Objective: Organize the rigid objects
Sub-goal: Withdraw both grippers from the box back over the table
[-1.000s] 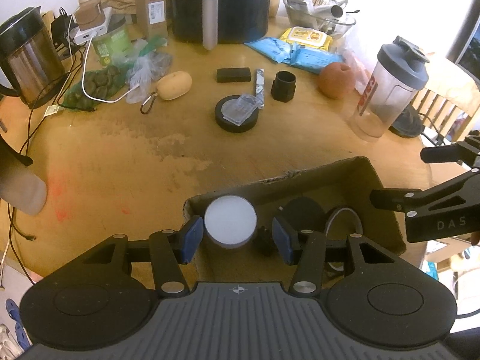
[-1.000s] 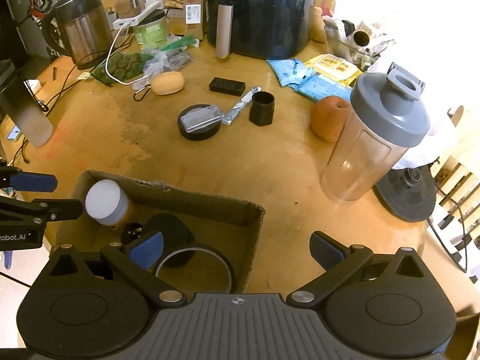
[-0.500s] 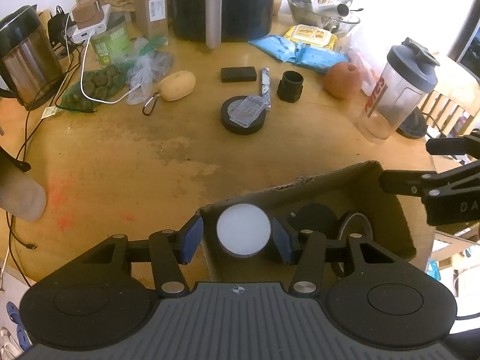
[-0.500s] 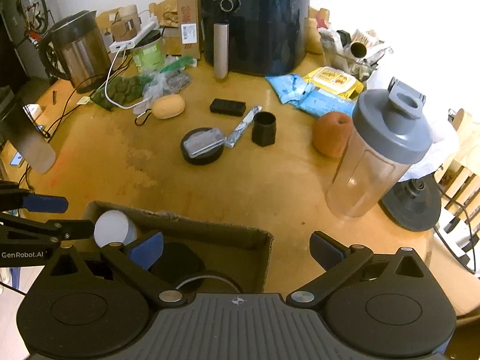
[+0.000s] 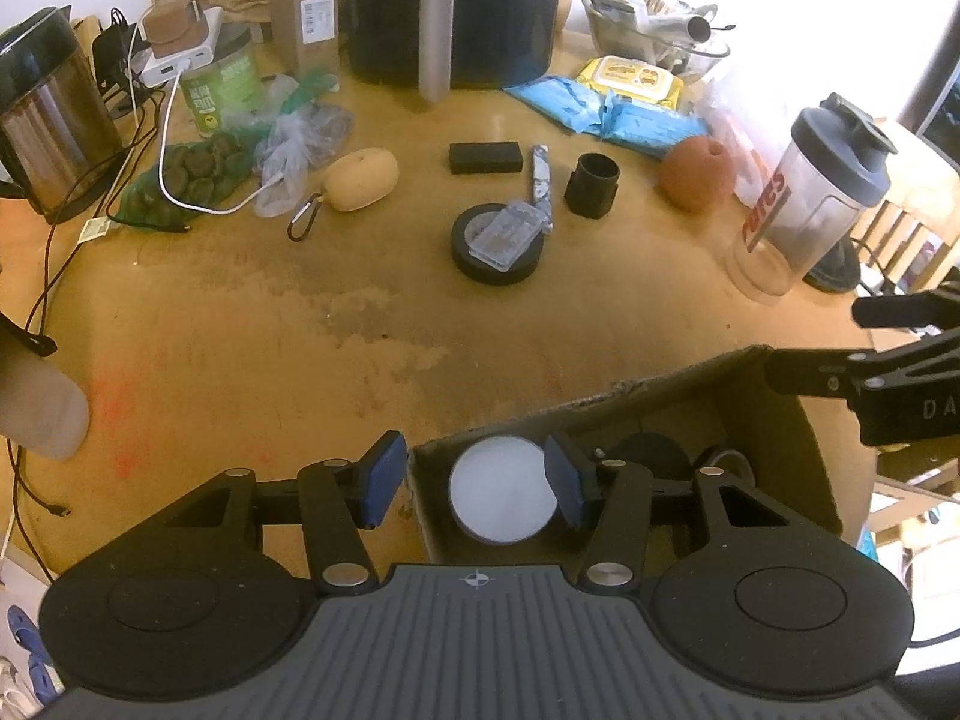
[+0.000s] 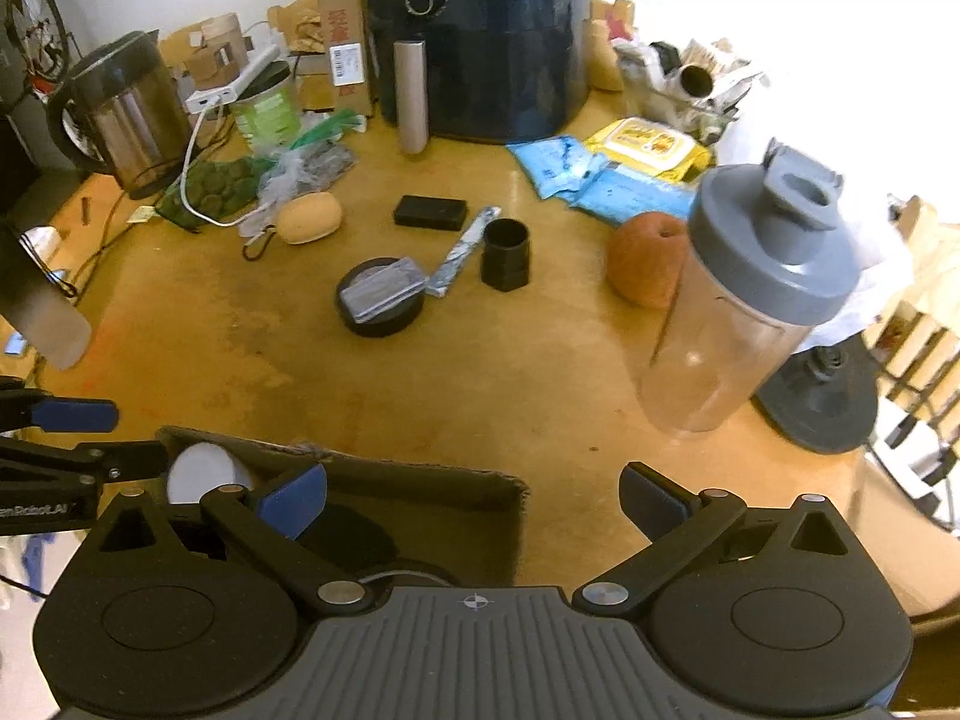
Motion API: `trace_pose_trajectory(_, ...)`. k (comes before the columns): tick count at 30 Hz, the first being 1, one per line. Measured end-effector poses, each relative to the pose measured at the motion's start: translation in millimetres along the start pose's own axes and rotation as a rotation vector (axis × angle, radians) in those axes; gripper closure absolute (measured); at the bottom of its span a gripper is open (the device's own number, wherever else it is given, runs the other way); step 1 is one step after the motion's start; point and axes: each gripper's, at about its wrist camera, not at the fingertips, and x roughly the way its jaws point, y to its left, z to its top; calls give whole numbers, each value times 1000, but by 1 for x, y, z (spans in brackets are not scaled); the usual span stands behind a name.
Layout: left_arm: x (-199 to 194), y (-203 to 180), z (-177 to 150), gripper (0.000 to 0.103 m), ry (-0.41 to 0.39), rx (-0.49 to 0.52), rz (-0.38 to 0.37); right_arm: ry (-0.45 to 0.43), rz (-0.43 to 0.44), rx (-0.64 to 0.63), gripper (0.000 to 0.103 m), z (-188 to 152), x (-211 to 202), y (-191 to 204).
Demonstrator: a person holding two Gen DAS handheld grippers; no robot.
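An open cardboard box (image 5: 600,408) sits at the table's near edge. In its left corner stands a white-lidded jar (image 5: 501,498), with a black round item (image 5: 651,456) beside it. My left gripper (image 5: 473,456) is open and straddles the box's left wall. Its right pad lies next to the jar, its left pad outside the box. My right gripper (image 6: 471,480) is wide open over the box's (image 6: 420,480) right wall and holds nothing. On the table lie a black tape roll with a clear case (image 5: 498,240), a black block (image 5: 485,157), a black socket (image 5: 591,186) and a foil stick (image 5: 540,180).
A shaker bottle (image 6: 738,300) stands to the right of the box, with a reddish fruit (image 6: 648,258) behind it. Farther back are an air fryer (image 5: 456,6), a kettle (image 5: 48,120), a potato (image 5: 360,179), bags, wipes packs and cables.
The left gripper has slid left: the jar, once centred between its pads, now sits by the right pad, and the left pad is outside the box wall. The right gripper stays wide open.
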Motion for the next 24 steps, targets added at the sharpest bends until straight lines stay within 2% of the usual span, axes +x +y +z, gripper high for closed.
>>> trace_pose_trajectory(9, 7, 4, 11, 53, -18, -9, -17, 11, 98, 29, 0, 12, 17, -3)
trace_pose_trajectory(18, 16, 7, 27, 53, -20, -3, -28, 16, 110, 18, 0, 33, 37, -6)
trace_pose_trajectory(24, 22, 10, 35, 53, -20, -3, -41, -30, 161, 29, 0, 55, 38, -14)
